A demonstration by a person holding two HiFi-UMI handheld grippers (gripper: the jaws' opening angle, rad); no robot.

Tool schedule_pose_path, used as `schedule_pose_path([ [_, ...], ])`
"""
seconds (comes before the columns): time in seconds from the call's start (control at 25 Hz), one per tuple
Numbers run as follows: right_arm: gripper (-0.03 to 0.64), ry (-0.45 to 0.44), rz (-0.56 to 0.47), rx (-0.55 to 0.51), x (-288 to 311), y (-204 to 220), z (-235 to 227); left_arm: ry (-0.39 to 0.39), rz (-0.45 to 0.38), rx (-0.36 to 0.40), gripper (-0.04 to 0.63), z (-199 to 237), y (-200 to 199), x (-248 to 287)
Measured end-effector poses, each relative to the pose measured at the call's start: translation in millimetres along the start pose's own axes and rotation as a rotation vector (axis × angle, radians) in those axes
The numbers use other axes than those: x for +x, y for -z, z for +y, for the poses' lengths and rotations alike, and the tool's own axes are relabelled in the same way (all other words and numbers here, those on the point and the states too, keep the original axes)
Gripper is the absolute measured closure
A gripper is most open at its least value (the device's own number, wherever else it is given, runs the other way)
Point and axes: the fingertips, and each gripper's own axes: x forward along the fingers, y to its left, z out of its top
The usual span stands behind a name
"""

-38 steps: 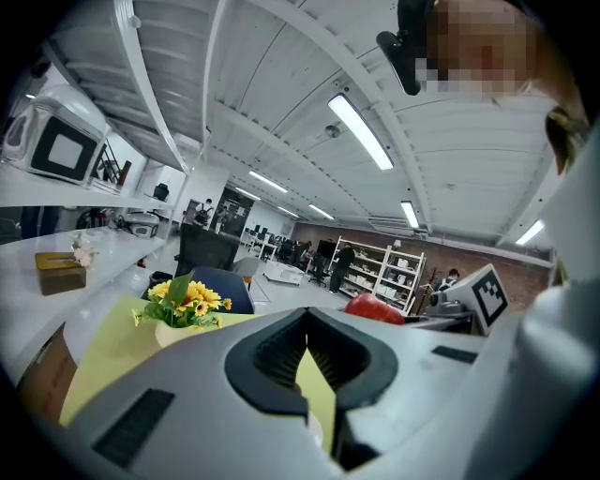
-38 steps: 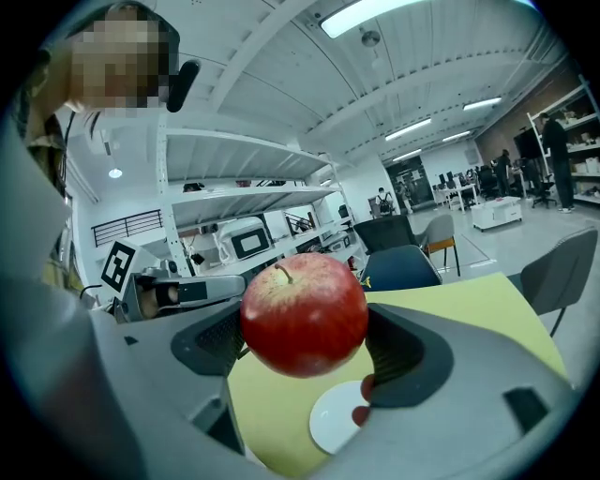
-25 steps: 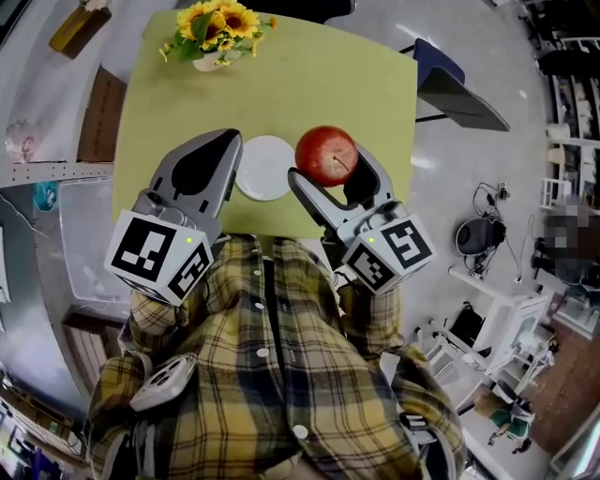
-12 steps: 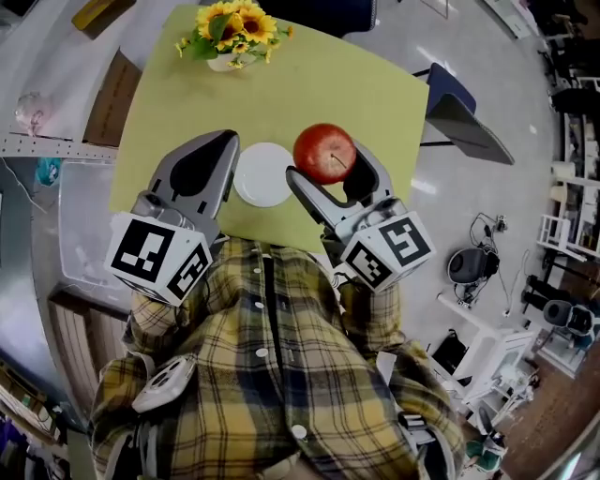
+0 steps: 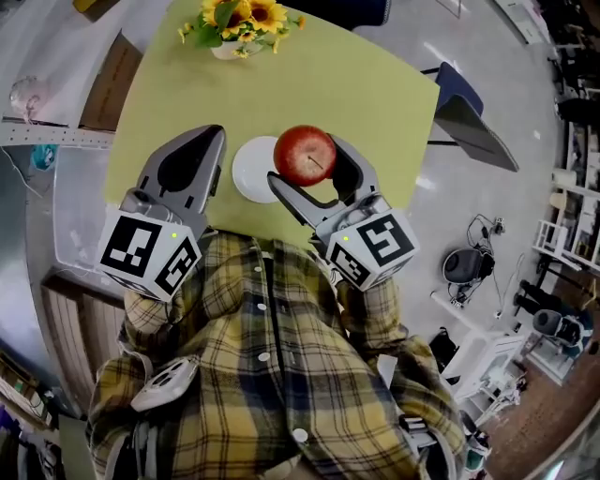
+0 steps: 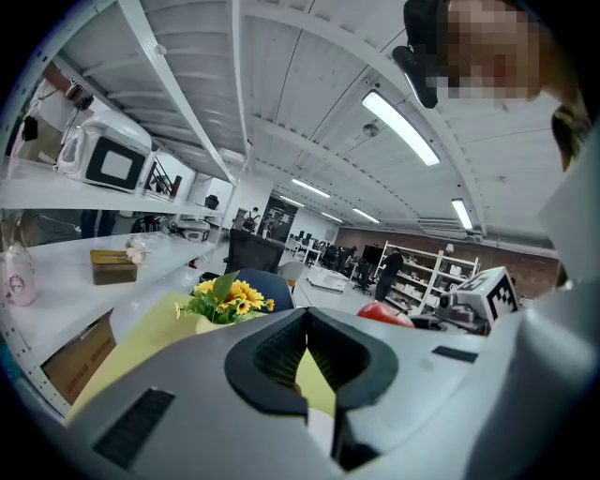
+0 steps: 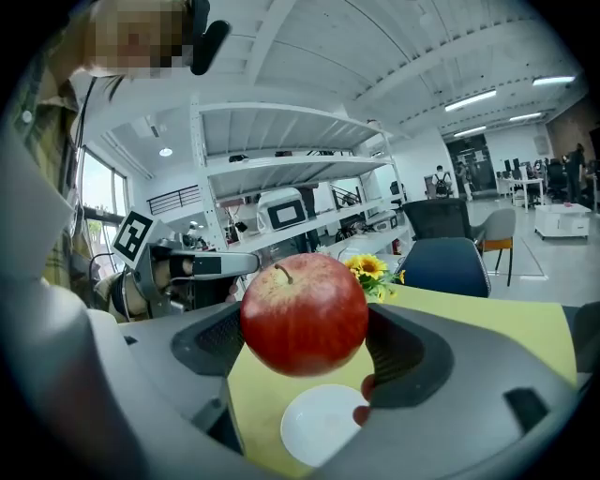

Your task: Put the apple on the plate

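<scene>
Workshop floor, grey and glossy, is running along the right edge of the yellow-green table (image 5: pixel 375 84), with a dark chair (image 5: pixel 469 108) standing just beside its far right corner. Bare tabletop is lying open between the sunflowers (image 5: pixel 239 19) at the far edge and the white plate (image 5: pixel 246 173) close to the near edge. Black-and-white square markers are showing on both gripper cubes. The right gripper (image 5: pixel 307 164) is clamping the apple (image 5: pixel 305 155) between its fingers, holding it in the air over the plate's right rim. The apple is showing red, glossy and faintly yellow-streaked, stem upward. The left gripper (image 5: pixel 212 139) is hovering just left of the plate, fingers together on nothing.
</scene>
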Motion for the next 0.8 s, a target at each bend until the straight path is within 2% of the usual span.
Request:
schedule_pose_path([
  [0.48, 0.221, -0.005, 0.139, 0.076, 34, 82, -10, -0.026, 0.084, -0.029, 0.588, 25, 48, 1],
  [0.8, 0.221, -0.034, 0.175, 0.061, 57, 127, -4, -0.029, 0.124, -0.051, 0.588, 36, 75, 10],
])
